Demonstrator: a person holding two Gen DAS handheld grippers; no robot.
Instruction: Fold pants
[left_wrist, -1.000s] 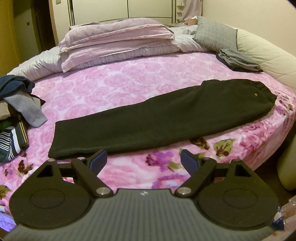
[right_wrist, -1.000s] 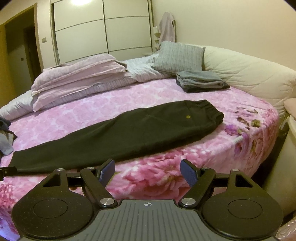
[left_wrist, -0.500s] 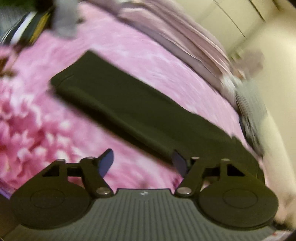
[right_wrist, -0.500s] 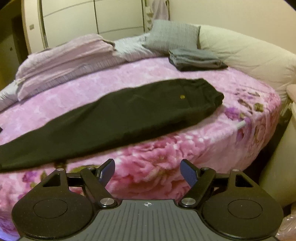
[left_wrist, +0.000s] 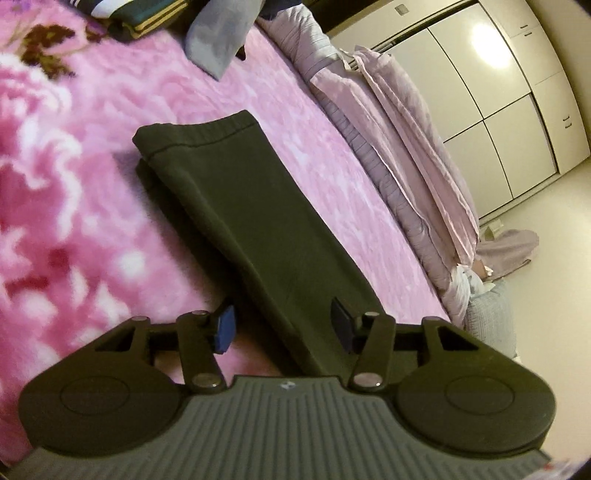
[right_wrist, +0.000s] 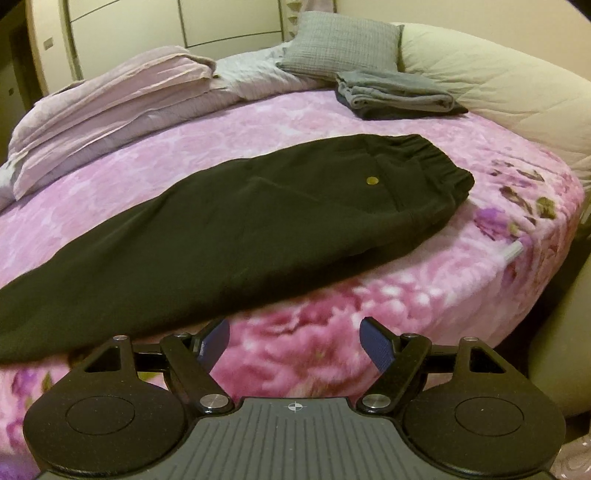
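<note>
Dark green pants (right_wrist: 258, 221) lie flat, folded lengthwise, on the pink floral bedcover (right_wrist: 424, 288), with the elastic waistband (right_wrist: 443, 173) to the right. In the left wrist view the picture is rolled, and the leg runs from its cuff (left_wrist: 195, 129) down to my left gripper (left_wrist: 283, 326). The jaws of that gripper are closing with the leg's edge between them. The left pad stands apart from the cloth, over the bedcover. My right gripper (right_wrist: 295, 339) is open over the bedcover just in front of the pants' near edge, with nothing between its fingers.
Folded lilac bedding (right_wrist: 110, 96), a grey pillow (right_wrist: 343, 40) and a stack of folded grey clothes (right_wrist: 399, 94) lie at the back of the bed. A cream padded surround (right_wrist: 498, 85) curves along the right. A pile of clothes (left_wrist: 147, 14) sits beyond the cuff.
My left gripper has rolled, dropped close to the pants leg near the cuff end, and its jaws have narrowed. My right gripper has moved lower and closer to the pants and stays open.
</note>
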